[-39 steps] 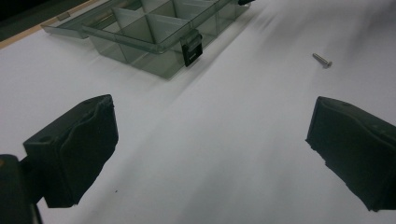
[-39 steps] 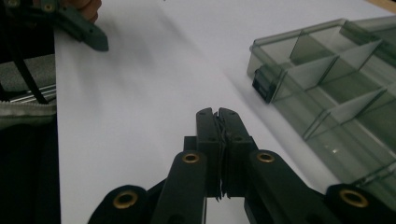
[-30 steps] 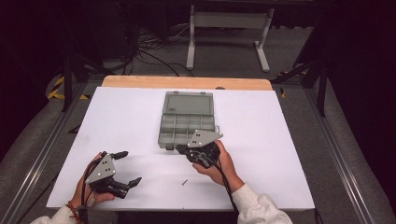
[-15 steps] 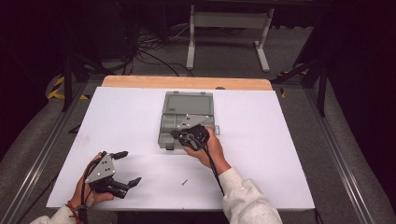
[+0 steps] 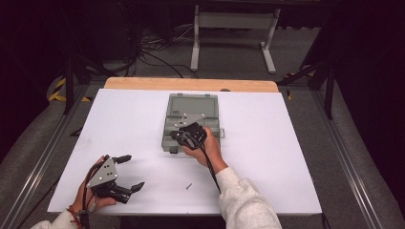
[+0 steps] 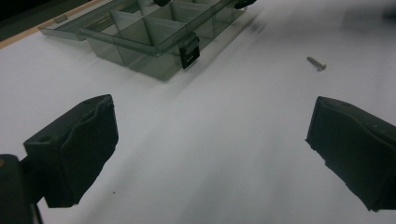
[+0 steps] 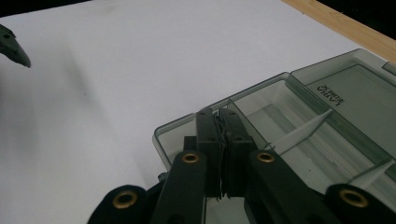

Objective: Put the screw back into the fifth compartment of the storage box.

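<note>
A grey see-through compartment box [image 5: 193,102] lies open at the middle of the white table [image 5: 286,143]. My right gripper [image 5: 177,136] hovers over the box's near-left corner. In the right gripper view its jaws [image 7: 219,114] are shut tight above the corner compartment of the box [image 7: 299,121], and I cannot make out anything between them. My left gripper [image 5: 133,171] rests at the table's near left, open, with bare table between its jaws [image 6: 210,140]. A small screw [image 5: 189,186] lies loose on the table between the hands, the same screw [image 6: 316,63] as in the left gripper view.
The box's compartments [image 6: 154,32] look empty from the left gripper view, with a black latch on the front wall. A wooden strip [image 5: 191,84] edges the table's far side. One left jaw tip [image 7: 11,44] shows at the far left of the right gripper view.
My right gripper has moved away from me and leftward, from the table beside the box's front edge to above its near-left corner. The left hand has stayed still.
</note>
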Demonstrator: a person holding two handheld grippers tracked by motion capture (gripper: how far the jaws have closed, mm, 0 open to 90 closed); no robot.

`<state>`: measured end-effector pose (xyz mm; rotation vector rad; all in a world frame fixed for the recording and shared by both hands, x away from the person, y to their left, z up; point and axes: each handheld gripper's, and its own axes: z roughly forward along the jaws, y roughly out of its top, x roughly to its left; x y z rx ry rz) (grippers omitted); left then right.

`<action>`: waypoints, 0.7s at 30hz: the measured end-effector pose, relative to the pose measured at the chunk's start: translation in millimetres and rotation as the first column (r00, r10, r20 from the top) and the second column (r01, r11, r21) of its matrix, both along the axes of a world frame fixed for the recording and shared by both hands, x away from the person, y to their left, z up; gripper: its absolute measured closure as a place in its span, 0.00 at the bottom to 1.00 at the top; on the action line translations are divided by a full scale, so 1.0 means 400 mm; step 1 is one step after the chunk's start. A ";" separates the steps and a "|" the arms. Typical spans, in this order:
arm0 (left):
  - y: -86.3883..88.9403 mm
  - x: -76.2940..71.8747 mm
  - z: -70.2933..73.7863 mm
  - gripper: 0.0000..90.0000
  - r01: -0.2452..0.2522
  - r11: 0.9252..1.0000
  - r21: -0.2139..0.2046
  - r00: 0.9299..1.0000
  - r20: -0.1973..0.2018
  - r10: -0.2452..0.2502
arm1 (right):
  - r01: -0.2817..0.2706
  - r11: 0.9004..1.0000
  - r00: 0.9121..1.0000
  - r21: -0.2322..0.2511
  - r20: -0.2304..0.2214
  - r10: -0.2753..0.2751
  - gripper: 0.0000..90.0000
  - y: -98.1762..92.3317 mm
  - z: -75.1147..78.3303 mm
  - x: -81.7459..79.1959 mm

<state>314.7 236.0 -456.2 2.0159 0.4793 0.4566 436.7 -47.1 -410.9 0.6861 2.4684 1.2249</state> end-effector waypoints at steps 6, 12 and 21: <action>0.000 0.000 0.000 0.03 -0.003 1.000 -0.003 1.000 -0.003 0.003 | 0.018 1.000 1.000 -0.015 -0.020 -0.018 0.98 0.013 -0.016 0.014; 0.000 0.000 -0.001 0.03 -0.001 1.000 -0.001 1.000 -0.002 0.001 | 0.047 0.999 0.999 -0.022 -0.023 -0.048 0.98 0.011 -0.030 0.025; -0.002 -0.001 0.000 0.03 0.003 1.000 -0.001 1.000 -0.001 -0.003 | 0.042 0.998 0.999 -0.046 -0.028 -0.043 0.98 0.023 -0.043 0.025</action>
